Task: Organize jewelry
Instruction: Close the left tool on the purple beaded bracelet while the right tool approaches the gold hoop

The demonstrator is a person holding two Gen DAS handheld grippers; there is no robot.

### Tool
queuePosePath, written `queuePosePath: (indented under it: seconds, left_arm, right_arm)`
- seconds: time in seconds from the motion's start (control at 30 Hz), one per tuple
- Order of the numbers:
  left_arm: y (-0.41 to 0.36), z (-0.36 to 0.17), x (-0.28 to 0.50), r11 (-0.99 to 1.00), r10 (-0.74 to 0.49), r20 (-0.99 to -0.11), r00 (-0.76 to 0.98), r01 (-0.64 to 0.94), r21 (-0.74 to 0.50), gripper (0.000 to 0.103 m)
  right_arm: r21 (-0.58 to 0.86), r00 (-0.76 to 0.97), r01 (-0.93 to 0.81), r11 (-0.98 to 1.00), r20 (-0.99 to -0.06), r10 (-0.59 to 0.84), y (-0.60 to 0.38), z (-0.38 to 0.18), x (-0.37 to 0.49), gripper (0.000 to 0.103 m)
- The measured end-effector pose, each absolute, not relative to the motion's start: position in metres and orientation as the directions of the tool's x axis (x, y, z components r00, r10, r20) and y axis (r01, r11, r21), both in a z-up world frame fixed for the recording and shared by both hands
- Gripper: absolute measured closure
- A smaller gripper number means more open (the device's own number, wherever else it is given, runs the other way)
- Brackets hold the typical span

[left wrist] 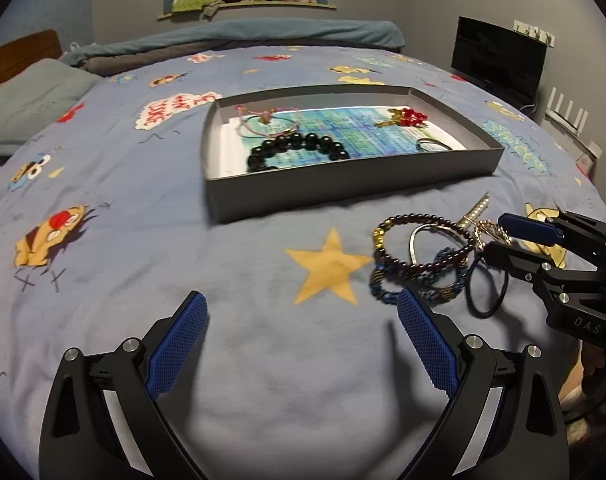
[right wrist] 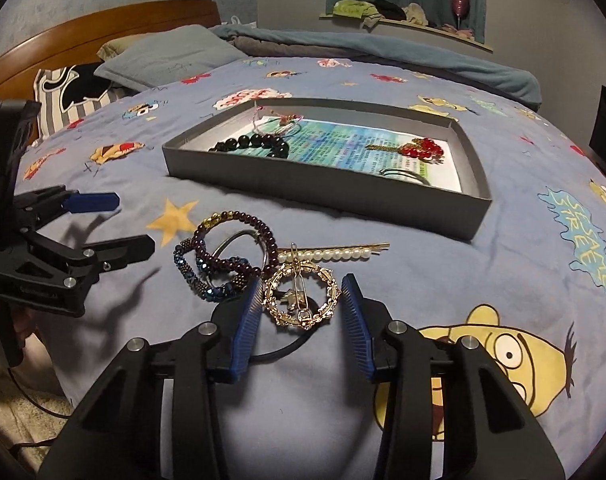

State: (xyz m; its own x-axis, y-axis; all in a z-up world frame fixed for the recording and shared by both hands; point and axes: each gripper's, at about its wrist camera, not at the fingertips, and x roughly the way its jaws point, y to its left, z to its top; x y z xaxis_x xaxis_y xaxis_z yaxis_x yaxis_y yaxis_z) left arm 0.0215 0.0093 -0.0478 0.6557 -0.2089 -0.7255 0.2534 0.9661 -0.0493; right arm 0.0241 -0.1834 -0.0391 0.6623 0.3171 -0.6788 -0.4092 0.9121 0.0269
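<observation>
On the blue bedspread lies a heap of jewelry: a purple bead bracelet (right wrist: 239, 216), a blue beaded bracelet (right wrist: 187, 268), a silver bangle (right wrist: 239, 236), a pearl hair pin (right wrist: 331, 254), a black hair tie (left wrist: 487, 312) and a gold ring clip (right wrist: 301, 300). My right gripper (right wrist: 302, 284) straddles the gold ring clip, one blue pad close on each side, with thin gaps showing. My left gripper (left wrist: 303, 296) hovers open and empty left of the heap. Behind stands a grey tray (right wrist: 323, 184) holding a black bead bracelet (right wrist: 259, 142), a red bead piece (right wrist: 421, 148) and string bracelets (right wrist: 279, 120).
A yellow star print (left wrist: 327, 268) marks the bedspread between my left gripper and the heap. Pillows (right wrist: 171, 58) and a wooden headboard (right wrist: 103, 28) lie at the far left. A dark monitor (left wrist: 499, 56) stands off the bed's right side.
</observation>
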Motion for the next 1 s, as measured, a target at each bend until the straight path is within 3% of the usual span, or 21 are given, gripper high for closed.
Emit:
queuePosePath:
  seconds: [0.13,0.2,0.27,0.53,1.0]
  left_arm:
    - [-0.003,-0.044,0.025,0.957,-0.237,-0.713,0.659,0.283,-0.057,0.01]
    - [-0.009,-0.041,0.029,0.951,-0.259,-0.708,0.657,0.301,-0.069,0.018]
    - [-0.015,-0.04,0.035,0.948,-0.269,-0.711,0.65,0.31,-0.075,0.038]
    - [-0.035,-0.045,0.054,0.932,-0.295,-0.734,0.612,0.354,-0.079,0.08]
    - [-0.043,-0.061,0.06,0.922,-0.274,-0.758,0.591,0.385,-0.032,0.084]
  right_arm:
    - [0.043,0.683,-0.378,0.925,-0.662,0.31,-0.196,-0.031,0.024,0.062]
    - [0.045,0.689,-0.367,0.929,-0.658,0.304,-0.201,-0.029,0.023,0.062]
    - [0.049,0.69,-0.36,0.932,-0.658,0.301,-0.204,-0.028,0.024,0.062]
    - [0.051,0.688,-0.349,0.936,-0.664,0.293,-0.209,-0.03,0.026,0.062]
    - [0.07,0.682,-0.327,0.942,-0.673,0.287,-0.218,-0.033,0.03,0.062]
